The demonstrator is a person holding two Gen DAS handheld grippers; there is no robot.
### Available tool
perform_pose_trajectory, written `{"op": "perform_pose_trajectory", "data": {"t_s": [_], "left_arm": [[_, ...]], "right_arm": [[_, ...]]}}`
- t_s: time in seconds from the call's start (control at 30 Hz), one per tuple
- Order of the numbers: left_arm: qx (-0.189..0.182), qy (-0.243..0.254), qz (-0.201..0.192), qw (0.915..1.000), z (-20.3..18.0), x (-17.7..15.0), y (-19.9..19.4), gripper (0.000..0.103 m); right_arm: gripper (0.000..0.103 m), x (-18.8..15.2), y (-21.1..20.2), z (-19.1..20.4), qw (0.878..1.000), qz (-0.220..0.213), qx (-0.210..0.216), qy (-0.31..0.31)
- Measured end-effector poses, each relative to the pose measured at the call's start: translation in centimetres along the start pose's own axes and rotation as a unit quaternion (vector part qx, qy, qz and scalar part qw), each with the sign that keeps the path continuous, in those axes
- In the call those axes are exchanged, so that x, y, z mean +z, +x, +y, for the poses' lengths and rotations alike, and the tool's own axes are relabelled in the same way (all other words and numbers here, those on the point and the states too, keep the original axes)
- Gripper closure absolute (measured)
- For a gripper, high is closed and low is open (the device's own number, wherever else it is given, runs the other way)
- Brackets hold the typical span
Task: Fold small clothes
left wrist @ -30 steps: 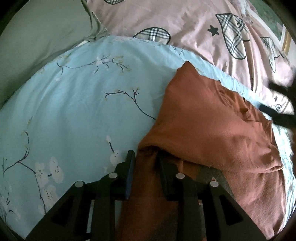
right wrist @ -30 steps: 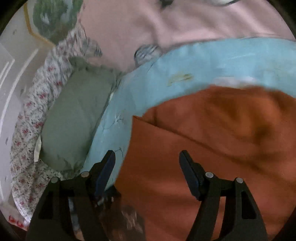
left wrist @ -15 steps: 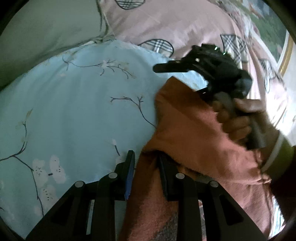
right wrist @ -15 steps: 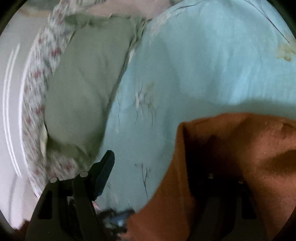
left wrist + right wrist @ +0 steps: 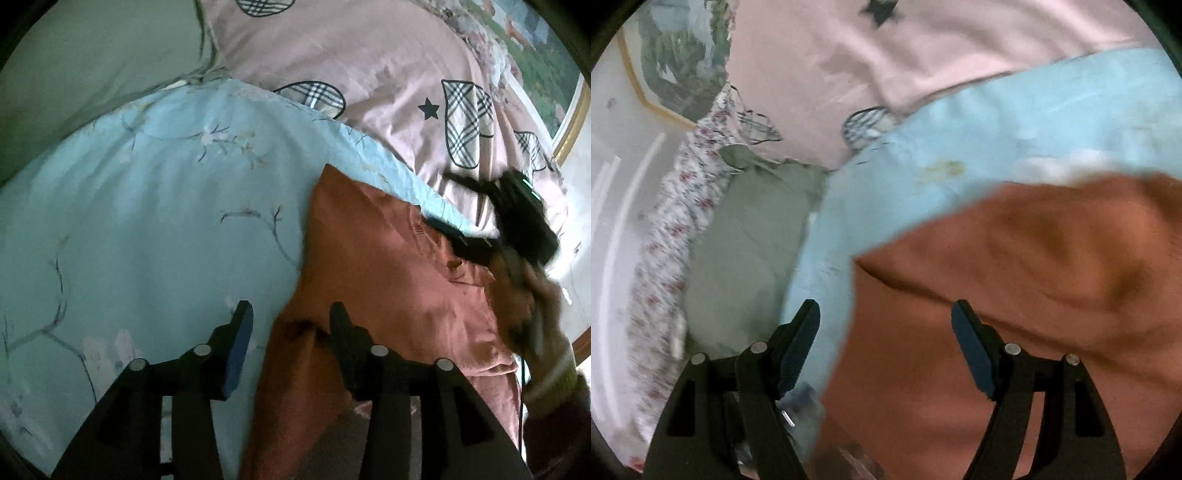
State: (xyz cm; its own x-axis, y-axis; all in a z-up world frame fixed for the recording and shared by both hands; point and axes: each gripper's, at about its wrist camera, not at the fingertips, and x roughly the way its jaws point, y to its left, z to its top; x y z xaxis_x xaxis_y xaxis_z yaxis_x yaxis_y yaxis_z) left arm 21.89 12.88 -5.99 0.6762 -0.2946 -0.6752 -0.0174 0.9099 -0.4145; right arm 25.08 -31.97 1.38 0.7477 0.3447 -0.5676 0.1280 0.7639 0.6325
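both hand-held grippers, left (image 5: 288, 325) and right (image 5: 884, 325), gape over rust sweater (image 5: 388, 280).

Rust-orange sweater (image 5: 388, 280); pale blue floral quilt (image 5: 155, 229); pink plaid-patch sheet (image 5: 369, 66)

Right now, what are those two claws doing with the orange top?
Left claw open, straddling sweater edge. Right claw open over it, gripping nothing. Nothing blocking.

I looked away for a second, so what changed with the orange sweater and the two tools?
The left tool let go of the rust-orange knit sweater edge and now stands open. The right tool pulled back from its fold, open. The sweater stays folded on the light-blue floral quilt.
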Motion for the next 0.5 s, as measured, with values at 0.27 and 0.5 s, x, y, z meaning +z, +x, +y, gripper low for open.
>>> {"op": "perform_pose_trajectory", "data": {"t_s": [0.27, 0.5], "left_arm": [[0.043, 0.083, 0.035, 0.995, -3.1, 2.3, 3.1, 0.059], [0.099, 0.117, 0.065, 0.9861, -4.1, 2.6, 6.5, 0.058]], "right_arm": [[0.037, -8.2, -13.4, -7.5, 0.957, -0.085, -0.276, 0.019], [0.096, -8.2, -12.8, -8.8, 0.953, -0.053, -0.297, -0.011]]}}
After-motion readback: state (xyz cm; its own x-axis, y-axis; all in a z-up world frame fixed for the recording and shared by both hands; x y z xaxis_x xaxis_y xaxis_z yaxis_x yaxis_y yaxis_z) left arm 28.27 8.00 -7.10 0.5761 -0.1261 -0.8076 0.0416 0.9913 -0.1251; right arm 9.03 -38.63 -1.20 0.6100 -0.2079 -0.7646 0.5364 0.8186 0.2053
